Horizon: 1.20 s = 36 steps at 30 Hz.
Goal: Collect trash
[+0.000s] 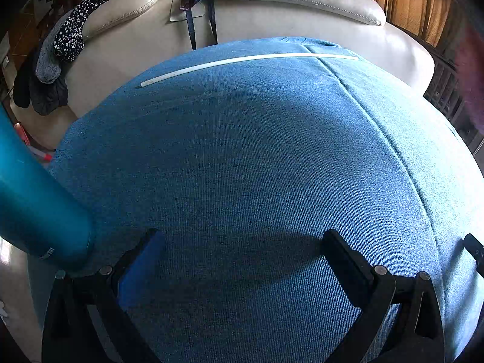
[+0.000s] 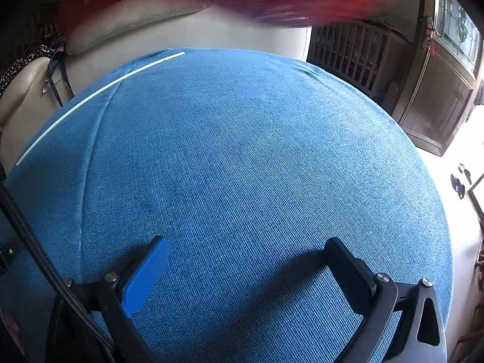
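Left gripper [image 1: 242, 242] and right gripper [image 2: 248, 251]: jaws apart, empty. One white stick [image 1: 242, 59] lies flat crosswise near far edge of blue cloth [image 1: 257, 166]. One teal bottle [image 1: 33, 199] left.

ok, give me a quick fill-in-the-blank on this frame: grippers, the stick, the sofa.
1. Both the left gripper and the right gripper have jaws that are ____.
2. The long thin stick lying on the cloth is ____ in colour.
3. The cloth itself is ____.
4. The spotted garment hangs over the ____.

Missing words: open; white; blue; sofa
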Each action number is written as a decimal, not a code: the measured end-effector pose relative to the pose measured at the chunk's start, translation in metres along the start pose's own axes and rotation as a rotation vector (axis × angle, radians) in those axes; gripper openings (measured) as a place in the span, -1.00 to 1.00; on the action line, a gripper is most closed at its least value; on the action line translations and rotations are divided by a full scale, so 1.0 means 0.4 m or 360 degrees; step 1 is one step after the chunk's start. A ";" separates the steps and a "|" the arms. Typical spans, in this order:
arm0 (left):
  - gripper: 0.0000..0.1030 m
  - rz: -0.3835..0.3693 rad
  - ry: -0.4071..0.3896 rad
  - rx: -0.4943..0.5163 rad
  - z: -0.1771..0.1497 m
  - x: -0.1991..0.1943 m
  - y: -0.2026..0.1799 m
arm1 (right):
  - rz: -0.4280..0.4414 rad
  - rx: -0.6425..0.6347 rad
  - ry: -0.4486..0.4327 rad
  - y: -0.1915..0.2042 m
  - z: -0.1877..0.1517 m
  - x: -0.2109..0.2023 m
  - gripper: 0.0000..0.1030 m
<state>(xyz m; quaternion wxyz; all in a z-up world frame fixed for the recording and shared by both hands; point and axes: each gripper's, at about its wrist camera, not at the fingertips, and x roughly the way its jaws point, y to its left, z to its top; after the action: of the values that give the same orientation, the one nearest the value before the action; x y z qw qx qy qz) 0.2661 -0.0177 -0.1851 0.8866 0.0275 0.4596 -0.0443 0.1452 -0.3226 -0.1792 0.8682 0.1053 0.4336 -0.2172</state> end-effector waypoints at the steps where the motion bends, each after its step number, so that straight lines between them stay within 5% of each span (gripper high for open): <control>1: 1.00 0.0000 0.0000 0.0000 -0.001 -0.001 0.001 | 0.0000 0.0000 0.0000 0.001 0.001 0.000 1.00; 36: 1.00 -0.0002 -0.0001 -0.0001 -0.007 -0.007 0.002 | 0.0000 0.0000 0.0000 0.000 0.000 0.001 1.00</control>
<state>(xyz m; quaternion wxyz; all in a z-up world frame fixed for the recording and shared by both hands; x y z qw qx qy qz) 0.2623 -0.0167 -0.1844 0.8867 0.0269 0.4593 -0.0446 0.1454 -0.3228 -0.1793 0.8682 0.1054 0.4335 -0.2171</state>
